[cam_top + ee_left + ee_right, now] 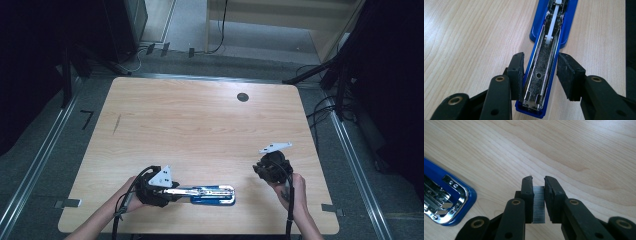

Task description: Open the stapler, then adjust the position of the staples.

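Left gripper (540,75): jaws part open, straddling the near end of the stapler, pads at or just beside its sides.
Stapler (212,194): blue, opened, lying flat on counter (200,120) near front edge, long axis left-right.
Right gripper (539,182): jaws closed on a staple strip (538,203), raised right of stapler.

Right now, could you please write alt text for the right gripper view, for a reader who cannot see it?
Two black jaws pinch a grey strip of staples upright between them, above a pale wooden table. At the lower left lies one end of an opened blue stapler, its shiny metal insides showing.
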A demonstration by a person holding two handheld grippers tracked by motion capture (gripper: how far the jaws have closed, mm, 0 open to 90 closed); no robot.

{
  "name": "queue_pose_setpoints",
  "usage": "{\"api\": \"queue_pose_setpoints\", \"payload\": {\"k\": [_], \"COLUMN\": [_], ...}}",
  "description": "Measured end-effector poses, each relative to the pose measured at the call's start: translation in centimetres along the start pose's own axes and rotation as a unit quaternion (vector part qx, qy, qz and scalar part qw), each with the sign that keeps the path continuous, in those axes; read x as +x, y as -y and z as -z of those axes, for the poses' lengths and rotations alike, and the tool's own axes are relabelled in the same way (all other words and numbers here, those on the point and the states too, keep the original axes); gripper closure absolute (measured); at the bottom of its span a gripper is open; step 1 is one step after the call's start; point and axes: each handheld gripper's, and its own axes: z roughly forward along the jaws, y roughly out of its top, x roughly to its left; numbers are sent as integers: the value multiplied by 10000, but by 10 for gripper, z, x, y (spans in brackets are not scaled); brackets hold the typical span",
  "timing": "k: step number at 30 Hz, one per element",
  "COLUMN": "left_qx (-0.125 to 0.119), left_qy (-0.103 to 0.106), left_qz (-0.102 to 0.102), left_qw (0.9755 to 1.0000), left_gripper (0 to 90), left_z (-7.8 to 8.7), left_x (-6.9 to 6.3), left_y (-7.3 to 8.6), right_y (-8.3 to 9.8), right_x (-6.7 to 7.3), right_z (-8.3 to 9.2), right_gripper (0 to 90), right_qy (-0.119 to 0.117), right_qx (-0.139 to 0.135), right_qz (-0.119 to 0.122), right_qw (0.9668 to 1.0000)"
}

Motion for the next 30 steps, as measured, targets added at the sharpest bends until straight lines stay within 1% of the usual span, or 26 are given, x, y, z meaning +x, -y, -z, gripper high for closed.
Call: {"api": "queue_pose_setpoints", "payload": {"k": [2, 4, 6, 16, 30], "left_qx": [-4, -10, -15, -36, -9], "left_qy": [-3, -8, -5, 6, -8], "left_qz": [4, -11, -11, 12, -6], "left_qw": [10000, 10000, 10000, 10000, 10000], "left_gripper": [585, 586, 585, 586, 586], "left_z": [0, 0, 0, 0, 1], "left_x": [0, 0, 0, 0, 0], "left_y": [0, 0, 1, 2, 2], "right_y": [1, 1, 1, 1, -2], "right_x": [4, 6, 10, 21, 30], "right_z": [2, 2, 3, 4, 4], "right_gripper": [795, 795, 795, 795, 796], "right_qy": [-30, -48, -92, -186, -319], "right_qx": [27, 32, 42, 65, 56], "right_qz": [82, 66, 147, 318, 488], "right_qw": [10000, 10000, 9998, 9993, 9983]}}
